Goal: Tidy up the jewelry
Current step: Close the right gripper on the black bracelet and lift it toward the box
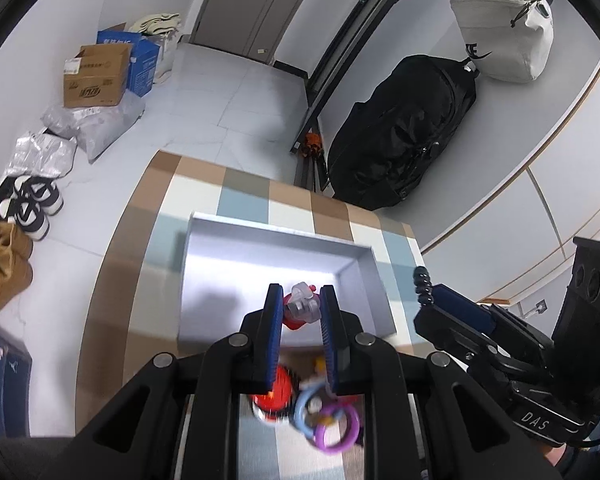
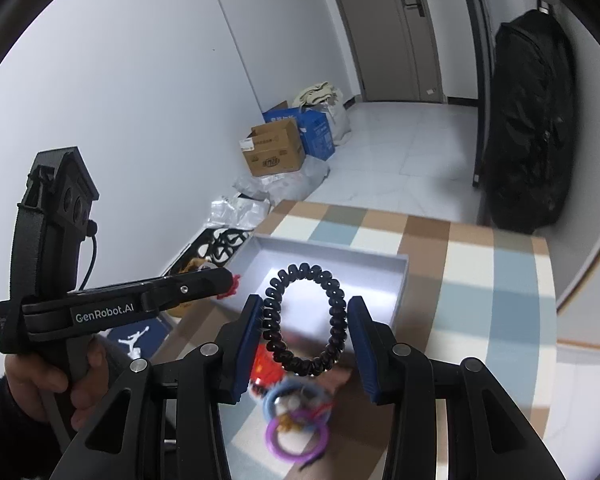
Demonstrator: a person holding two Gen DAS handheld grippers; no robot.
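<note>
My left gripper (image 1: pixel 301 292) is shut on a small clear and red trinket (image 1: pixel 300 304), held above the open grey box (image 1: pixel 276 232). In the right wrist view this left gripper (image 2: pixel 226 278) comes in from the left, with a bit of red showing at its tip. My right gripper (image 2: pixel 305 300) is shut on a black spiral bracelet (image 2: pixel 336 312), a ring hanging between its blue pads above the box (image 2: pixel 332 246). The left wrist view shows the right gripper (image 1: pixel 440 294) with the black coil poking out. A blurred pile of jewelry (image 2: pixel 296 408), red, blue and purple rings (image 1: pixel 336 428), lies on the table below.
The box sits on a checked cloth table (image 1: pixel 204 184). A black bag (image 1: pixel 400 136) leans by the wall beyond it. Cardboard boxes (image 1: pixel 96 80), parcels and shoes (image 1: pixel 28 208) line the floor at the left. A hand (image 2: pixel 40 384) grips the left tool.
</note>
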